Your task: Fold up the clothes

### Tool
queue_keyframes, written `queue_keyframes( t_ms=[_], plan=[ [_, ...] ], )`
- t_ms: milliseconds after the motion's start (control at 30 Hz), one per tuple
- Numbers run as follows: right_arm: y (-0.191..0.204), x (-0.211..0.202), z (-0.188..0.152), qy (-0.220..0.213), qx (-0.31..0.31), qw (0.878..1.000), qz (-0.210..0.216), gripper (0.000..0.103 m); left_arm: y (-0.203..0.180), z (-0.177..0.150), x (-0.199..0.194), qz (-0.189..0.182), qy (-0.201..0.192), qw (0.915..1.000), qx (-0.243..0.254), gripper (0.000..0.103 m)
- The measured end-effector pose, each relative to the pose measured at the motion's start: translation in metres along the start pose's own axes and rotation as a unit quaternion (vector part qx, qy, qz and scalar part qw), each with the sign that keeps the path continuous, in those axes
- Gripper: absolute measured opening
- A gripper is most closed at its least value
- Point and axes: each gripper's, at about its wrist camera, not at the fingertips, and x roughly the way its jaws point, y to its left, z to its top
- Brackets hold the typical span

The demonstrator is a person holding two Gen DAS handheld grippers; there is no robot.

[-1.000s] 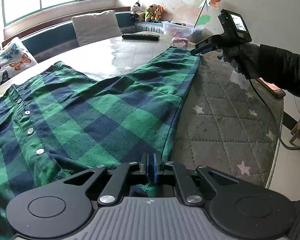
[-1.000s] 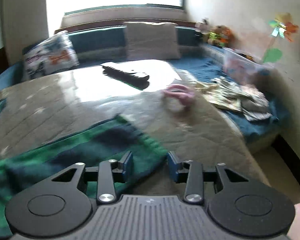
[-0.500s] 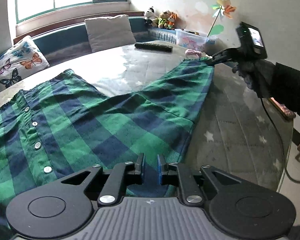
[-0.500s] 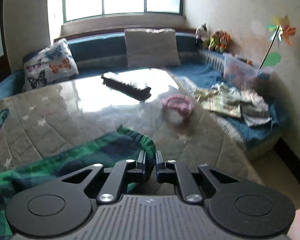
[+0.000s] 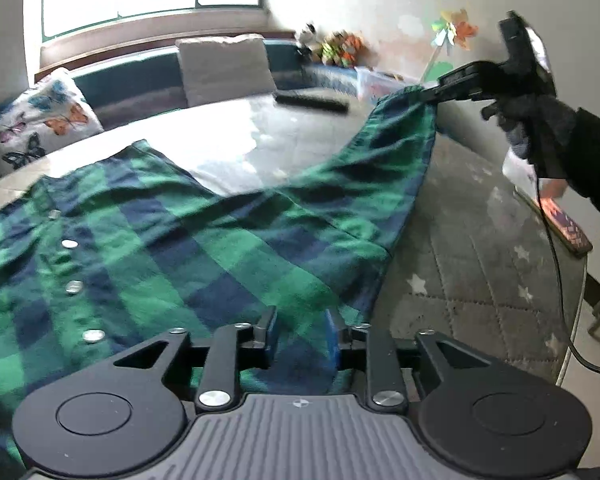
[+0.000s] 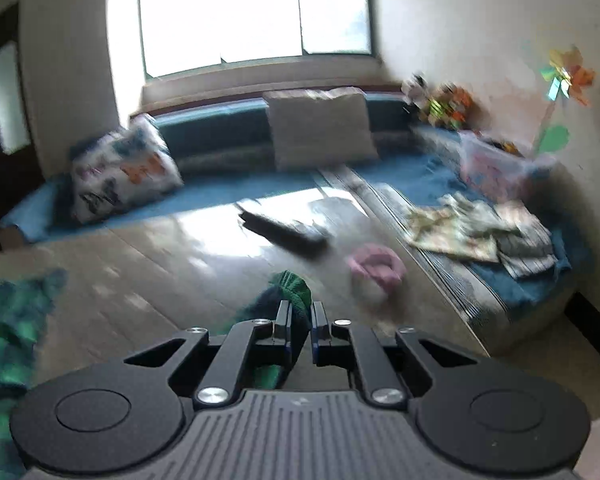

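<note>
A green and navy plaid button shirt (image 5: pixel 204 248) lies spread on the round quilted table (image 5: pixel 480 280). My left gripper (image 5: pixel 302 328) hovers over the shirt's near hem, its jaws apart with cloth lying between them. My right gripper (image 6: pixel 300 316) is shut on the shirt's far corner (image 6: pixel 294 284) and holds it lifted above the table. In the left wrist view the right gripper (image 5: pixel 428 94) shows at the upper right, pulling that corner up so the cloth hangs taut.
A dark flat remote-like object (image 6: pixel 284 232) and a pink bowl (image 6: pixel 374 266) lie on the far part of the table. A blue bench with cushions (image 6: pixel 320 128), folded cloths (image 6: pixel 480 232) and a plastic box (image 6: pixel 496 168) runs behind. A phone (image 5: pixel 568 228) lies at the table's right edge.
My left gripper has opened and let go of the near hem. My right gripper closed on the shirt's far corner and lifted it off the table.
</note>
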Motion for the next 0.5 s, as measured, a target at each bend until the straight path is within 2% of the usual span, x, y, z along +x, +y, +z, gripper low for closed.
queue_keyframes(
  t_ms=[200, 367, 500],
  plan=[
    [0.071, -0.053, 0.031, -0.042, -0.044, 0.994, 0.089, 0.008, 0.03, -0.016, -0.04, 0.047, -0.034, 0.9975, -0.039, 0.052],
    [0.149, -0.08, 0.037, -0.05, -0.087, 0.981, 0.167, 0.008, 0.059, -0.039, -0.072, 0.082, -0.052, 0.992, -0.081, 0.056],
    [0.225, -0.094, 0.025, -0.043, -0.133, 0.963, 0.231, 0.008, 0.08, -0.063, -0.094, 0.106, -0.058, 0.9863, -0.112, 0.056]
  ],
)
